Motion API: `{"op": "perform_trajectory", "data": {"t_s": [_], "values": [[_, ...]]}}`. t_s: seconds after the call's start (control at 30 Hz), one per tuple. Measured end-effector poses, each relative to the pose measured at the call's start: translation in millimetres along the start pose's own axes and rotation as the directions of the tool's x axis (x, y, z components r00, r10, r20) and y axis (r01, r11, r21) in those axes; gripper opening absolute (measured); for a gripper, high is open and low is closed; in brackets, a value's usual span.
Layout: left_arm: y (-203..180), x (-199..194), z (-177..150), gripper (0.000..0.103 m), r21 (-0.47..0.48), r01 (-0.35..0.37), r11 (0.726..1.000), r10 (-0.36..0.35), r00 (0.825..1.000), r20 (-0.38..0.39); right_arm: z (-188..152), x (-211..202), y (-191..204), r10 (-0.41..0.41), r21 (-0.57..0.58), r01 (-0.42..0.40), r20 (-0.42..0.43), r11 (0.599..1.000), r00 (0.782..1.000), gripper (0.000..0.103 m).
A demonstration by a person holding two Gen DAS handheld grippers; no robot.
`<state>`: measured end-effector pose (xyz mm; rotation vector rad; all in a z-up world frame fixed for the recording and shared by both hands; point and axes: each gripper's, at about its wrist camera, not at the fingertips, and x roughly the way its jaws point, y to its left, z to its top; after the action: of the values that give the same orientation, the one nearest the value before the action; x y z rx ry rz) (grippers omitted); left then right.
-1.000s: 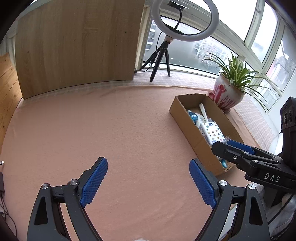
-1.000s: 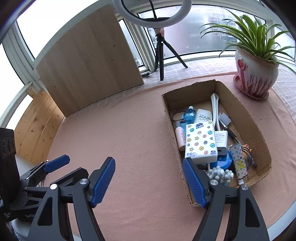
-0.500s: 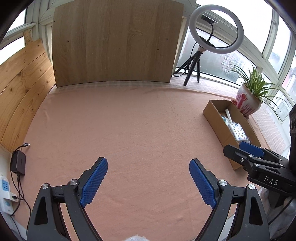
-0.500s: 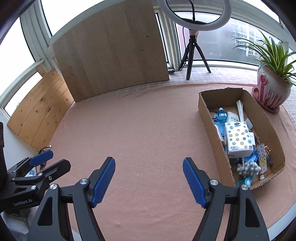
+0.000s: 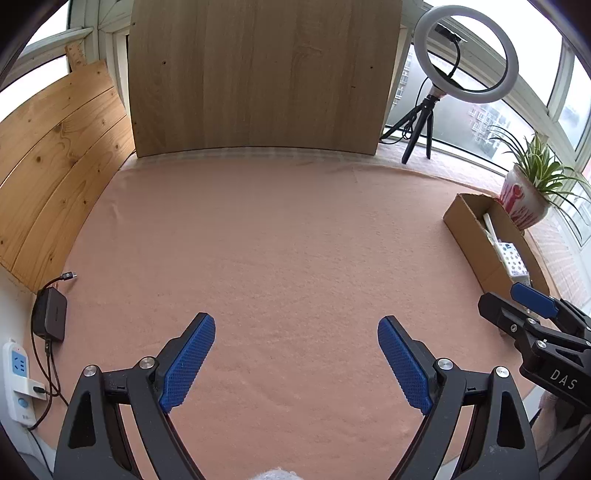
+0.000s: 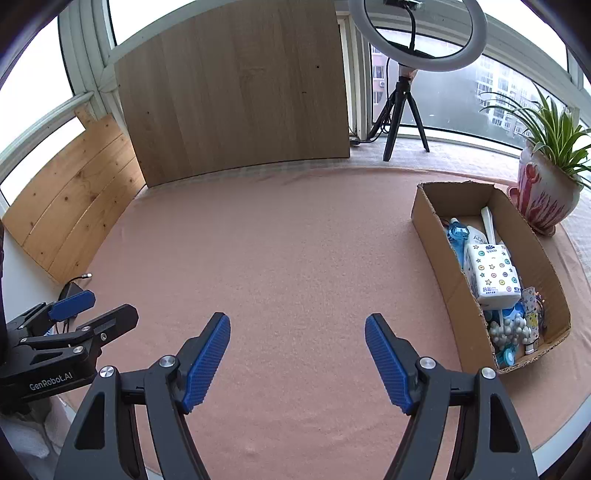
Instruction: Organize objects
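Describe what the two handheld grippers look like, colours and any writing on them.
Both are black, angular frames with silver bolts at the joints. Each left gripper finger and each right gripper finger carries a blue pad with a fine dotted texture. Seen from the other camera, the left body reads "GenRobot.AI" in white; the right shows "DAS". No hands or sleeves are visible.

Two grippers up front, the left gripper (image 5: 296,360) and right gripper (image 6: 297,360), one cardboard box (image 6: 432,225) at right, one potted plant (image 6: 543,199) upper right, one ring light (image 6: 417,33) up top, two wooden boards, one charger (image 5: 50,319) lower left.
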<state>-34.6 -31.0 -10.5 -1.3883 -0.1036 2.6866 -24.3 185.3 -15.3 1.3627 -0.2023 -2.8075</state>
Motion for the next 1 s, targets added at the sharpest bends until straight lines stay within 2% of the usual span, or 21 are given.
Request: {"op": "perform_trajectory", "data": {"t_s": [1.0], "values": [[-7.1,2.4,4.4,0.092,0.007,-0.016,1.0,0.016,1.0,-0.006,3.8,4.6,-5.8,-0.025,0.002,0.025,0.002,1.0,1.0,0.072]]}}
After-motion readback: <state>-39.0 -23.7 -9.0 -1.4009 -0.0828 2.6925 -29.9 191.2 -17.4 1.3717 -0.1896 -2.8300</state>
